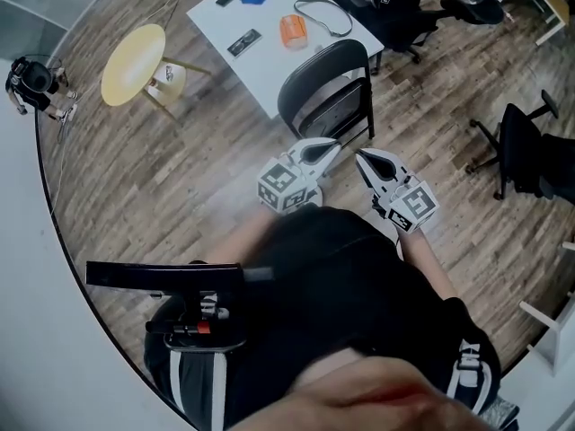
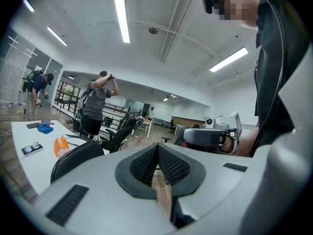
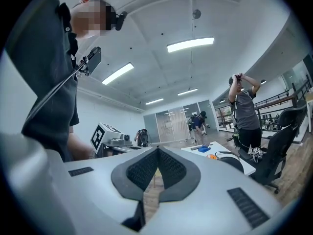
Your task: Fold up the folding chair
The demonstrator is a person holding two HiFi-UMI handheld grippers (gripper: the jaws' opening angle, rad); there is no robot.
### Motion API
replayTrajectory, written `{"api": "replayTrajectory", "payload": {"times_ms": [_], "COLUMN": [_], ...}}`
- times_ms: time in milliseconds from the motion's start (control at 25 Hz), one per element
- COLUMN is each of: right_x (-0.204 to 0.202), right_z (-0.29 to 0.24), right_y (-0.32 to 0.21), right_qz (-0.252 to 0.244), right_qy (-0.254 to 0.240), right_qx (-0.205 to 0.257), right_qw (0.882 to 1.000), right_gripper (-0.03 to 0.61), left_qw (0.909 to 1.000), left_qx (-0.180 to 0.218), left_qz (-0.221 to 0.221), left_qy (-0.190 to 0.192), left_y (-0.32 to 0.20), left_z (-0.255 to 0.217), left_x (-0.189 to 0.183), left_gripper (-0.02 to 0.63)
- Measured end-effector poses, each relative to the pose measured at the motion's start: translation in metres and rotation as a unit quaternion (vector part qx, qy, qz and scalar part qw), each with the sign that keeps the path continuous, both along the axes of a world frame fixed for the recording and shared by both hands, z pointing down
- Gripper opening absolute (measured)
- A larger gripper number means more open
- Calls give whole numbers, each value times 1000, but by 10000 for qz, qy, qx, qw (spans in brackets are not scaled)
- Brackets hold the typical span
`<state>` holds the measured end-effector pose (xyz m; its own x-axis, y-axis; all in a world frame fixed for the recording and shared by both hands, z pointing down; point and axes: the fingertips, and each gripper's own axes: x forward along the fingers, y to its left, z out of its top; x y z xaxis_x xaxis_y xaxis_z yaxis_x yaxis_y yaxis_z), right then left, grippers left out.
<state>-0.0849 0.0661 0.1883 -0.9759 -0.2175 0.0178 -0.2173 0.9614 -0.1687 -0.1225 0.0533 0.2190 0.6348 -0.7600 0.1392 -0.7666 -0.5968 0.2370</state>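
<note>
Wood-plank flooring (image 1: 180,178) fills the head view. The black folding chair (image 1: 328,88) stands opened out at 12 o'clock from both claws, just beside the white desk (image 1: 269,61), which lies at 11 o'clock of it. An orange object (image 1: 293,30) and a black strap (image 1: 323,16) lie on the desk, and a yellow round stool (image 1: 135,61) sits at 10 o'clock. The left claw (image 1: 325,149) and the right claw (image 1: 364,158) hover side by side near the chair, clear of it.

Left gripper view: the left claw's jaws are pressed together with nothing between them. The chair back shows at 9 o'clock, the right claw at 3 o'clock and a standing person (image 2: 95,106) at 10 o'clock.

Right gripper view: the right claw's jaws are likewise closed and empty. Chair and desk lie at 3 o'clock, and the left claw's marker cube (image 3: 101,137) at 9 o'clock.
</note>
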Motion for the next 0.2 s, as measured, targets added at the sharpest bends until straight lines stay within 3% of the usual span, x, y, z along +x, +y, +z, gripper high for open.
{"api": "replayTrajectory", "payload": {"times_ms": [200], "right_x": [-2], "right_z": [0], "right_y": [3], "right_qz": [-29], "right_qy": [9], "right_qx": [16], "right_qw": [10000], "right_gripper": [9], "left_qw": [10000], "left_qx": [-9], "left_qz": [9], "left_qy": [6], "left_y": [4], "left_z": [2], "left_x": [0], "left_gripper": [5]}}
